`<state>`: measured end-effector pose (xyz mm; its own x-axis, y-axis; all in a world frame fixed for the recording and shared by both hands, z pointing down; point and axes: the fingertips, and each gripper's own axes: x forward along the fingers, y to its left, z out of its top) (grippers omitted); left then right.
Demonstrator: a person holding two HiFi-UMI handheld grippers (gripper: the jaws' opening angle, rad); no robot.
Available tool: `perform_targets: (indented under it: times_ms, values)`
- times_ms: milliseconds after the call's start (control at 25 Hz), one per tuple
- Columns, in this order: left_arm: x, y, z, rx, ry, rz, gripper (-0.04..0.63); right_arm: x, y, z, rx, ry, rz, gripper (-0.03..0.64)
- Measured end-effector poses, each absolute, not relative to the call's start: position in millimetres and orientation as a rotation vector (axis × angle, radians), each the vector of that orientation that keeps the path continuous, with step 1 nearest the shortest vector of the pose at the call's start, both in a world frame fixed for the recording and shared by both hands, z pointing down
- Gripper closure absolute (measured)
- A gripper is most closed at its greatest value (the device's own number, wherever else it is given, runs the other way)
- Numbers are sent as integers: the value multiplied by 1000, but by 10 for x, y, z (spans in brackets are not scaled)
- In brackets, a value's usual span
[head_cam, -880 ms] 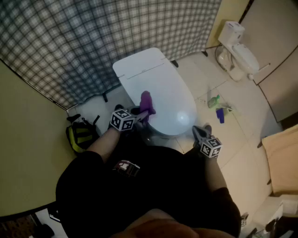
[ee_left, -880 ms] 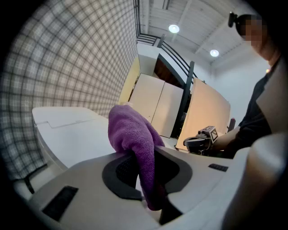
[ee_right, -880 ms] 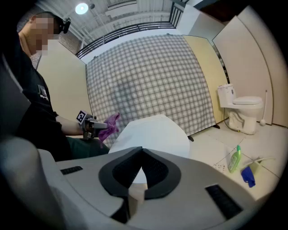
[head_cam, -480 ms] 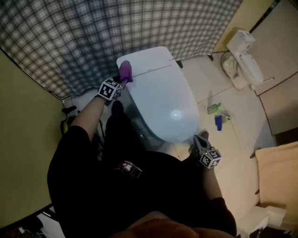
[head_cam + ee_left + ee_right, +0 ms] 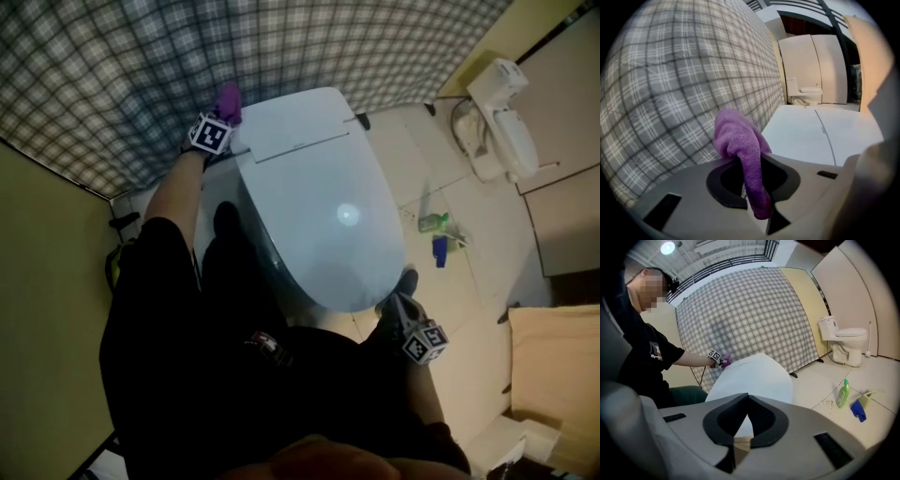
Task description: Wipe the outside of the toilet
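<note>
- Head view: my left gripper is at the far left corner of the toilet, just beside the checked screen.
- Left gripper view: my jaws are clenched on a purple cloth, which bunches above them and hangs down between them.
- Right gripper view: my right gripper has its jaws pressed together on nothing, by the toilet's near right rim.

A black short-sleeved shirt is worn; grey tongs carry black-and-white marker cubes.
</note>
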<state>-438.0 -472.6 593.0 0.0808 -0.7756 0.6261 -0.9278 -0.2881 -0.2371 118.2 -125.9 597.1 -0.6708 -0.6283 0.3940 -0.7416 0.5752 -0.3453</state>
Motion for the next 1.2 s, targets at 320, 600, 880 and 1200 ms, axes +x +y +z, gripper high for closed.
perform_targets:
  times_ms: [320, 600, 880, 1200]
  values:
    - [-4298, -5014, 6085, 2211, -1752, 954, 534, 1219, -1393, 6020, 1152, -2556, 767, 624]
    - [-3782, -4488, 6081, 2358, -1627, 921, 535, 1212, -1328, 5945, 1160, -2584, 710, 624]
    - [-2961, -3285, 6339, 2480, -1387, 974, 535, 1228, -1176, 5829, 1196, -2676, 599, 624]
    - [-1610, -1793, 6533, 2733, -936, 1346, 535, 1202, -971, 5715, 1158, -2732, 466, 624]
